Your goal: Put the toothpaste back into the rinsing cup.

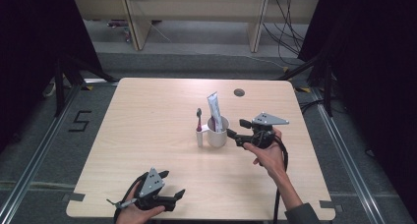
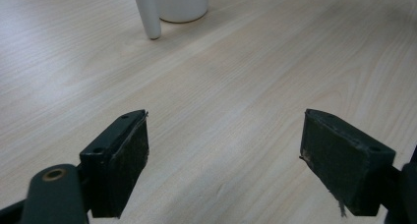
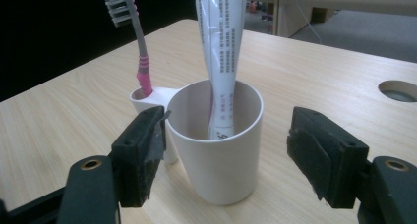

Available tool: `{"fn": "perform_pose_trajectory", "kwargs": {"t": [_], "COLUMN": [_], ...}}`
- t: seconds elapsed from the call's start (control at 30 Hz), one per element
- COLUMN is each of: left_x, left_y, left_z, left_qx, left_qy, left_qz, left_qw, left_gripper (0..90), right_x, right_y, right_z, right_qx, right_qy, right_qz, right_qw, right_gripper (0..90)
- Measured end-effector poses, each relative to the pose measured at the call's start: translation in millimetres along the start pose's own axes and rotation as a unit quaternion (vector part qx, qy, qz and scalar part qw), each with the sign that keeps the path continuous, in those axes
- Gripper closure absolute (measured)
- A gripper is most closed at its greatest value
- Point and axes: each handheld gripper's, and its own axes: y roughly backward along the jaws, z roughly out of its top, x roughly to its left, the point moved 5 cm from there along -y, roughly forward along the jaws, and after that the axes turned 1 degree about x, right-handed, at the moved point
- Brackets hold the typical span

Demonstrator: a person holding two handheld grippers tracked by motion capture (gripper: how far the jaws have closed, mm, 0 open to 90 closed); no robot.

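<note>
Right gripper view: white cup (image 3: 221, 150) upright, holding toothpaste tube (image 3: 221, 47).

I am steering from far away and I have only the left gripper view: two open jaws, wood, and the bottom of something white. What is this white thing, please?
Observer: It is a white cup with a holder tube at its side. A toothpaste tube stands upright inside the cup.
Operator: Is something in the side tube?
Observer: Yes, a toothbrush with a grey and pink handle stands in it, bristles up.
Operator: Where is the right gripper?
Observer: The right gripper is at the cup, jaws open, one on each side of it and not yet closed on it.
Operator: And mine?
Observer: The left gripper is near the table's front edge, away from the cup.
</note>
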Motion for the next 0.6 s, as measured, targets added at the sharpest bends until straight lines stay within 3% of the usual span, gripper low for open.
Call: {"fn": "perform_pose_trajectory", "kwargs": {"t": [0.1, 0.17, 0.2, 0.3, 0.43, 0.47, 0.6], "left_x": [0.2, 0.2, 0.2, 0.3, 0.2, -0.1, 0.5], "left_y": [0.1, 0.1, 0.1, -0.1, -0.2, -0.7, -1.5], "left_z": [0.1, 0.3, 0.5, 0.7, 0.6, 0.9, 0.8], "left_qx": [0.0, 0.0, -0.001, -0.001, 0.0, -0.002, 0.0], "left_qy": [0.0, 0.001, 0.001, 0.002, 0.001, 0.004, 0.0], "left_qz": [0.001, 0.001, 0.001, 0.001, 0.002, 0.001, 0.001], "left_qw": [1.0, 1.0, 1.0, 1.0, 1.0, 1.0, 1.0], "left_gripper": [17.8, 17.8, 17.8, 17.8, 17.8, 17.8, 17.8], "right_x": [-1.7, -0.3, -1.9, -0.3, -4.2, -3.6, -4.3], "right_y": [3.7, 5.7, 7.4, 10.2, 13.8, 15.1, 19.8], "right_z": [0.5, -0.3, -0.3, -3.3, -6.6, -7.7, -12.0], "right_qx": [-0.004, -0.004, -0.004, 0.0, 0.003, 0.002, 0.009], "right_qy": [0.003, -0.011, 0.0, -0.014, -0.002, -0.013, -0.014], "right_qz": [-0.008, -0.005, -0.008, -0.004, -0.006, -0.005, -0.004], "right_qw": [1.0, 0.9999, 1.0, 0.9999, 1.0, 0.9999, 0.9999], "right_gripper": [30.2, 29.8, 29.7, 28.6, 27.6, 27.6, 27.2]}}
